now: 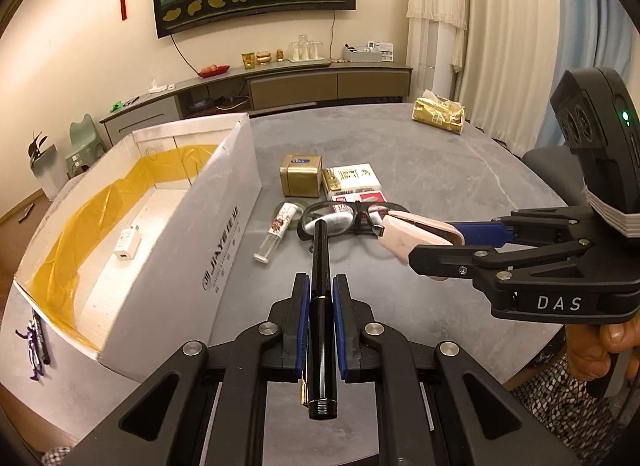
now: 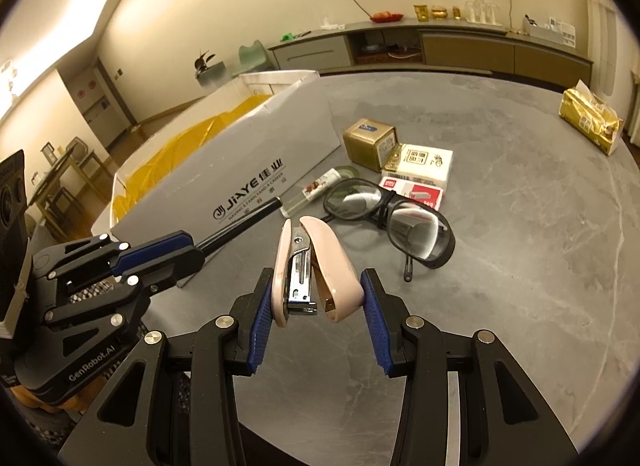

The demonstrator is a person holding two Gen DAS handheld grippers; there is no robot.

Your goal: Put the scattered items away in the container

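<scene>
**Two items in hand, box to the left**

- Left tongs (image 1: 320,306): closed on a black pen (image 1: 322,298), lengthwise, above the tabletop (image 1: 440,169).
- Right tongs (image 2: 318,306): clamped on a pink stapler (image 2: 316,270).
- Container: white cardboard box (image 1: 224,225), open, charger (image 1: 127,244) inside.
- Awaiting: glasses (image 2: 392,213), gold tin (image 2: 370,143), tube (image 1: 276,231), staple box (image 2: 412,189).
- Handling: carry each over the box wall, lower well inside, then release; keep the arms apart.

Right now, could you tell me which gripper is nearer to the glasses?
Right. The right gripper, holding the pink stapler, is just short of the glasses; the left gripper, holding the black pen, sits further back.
</scene>
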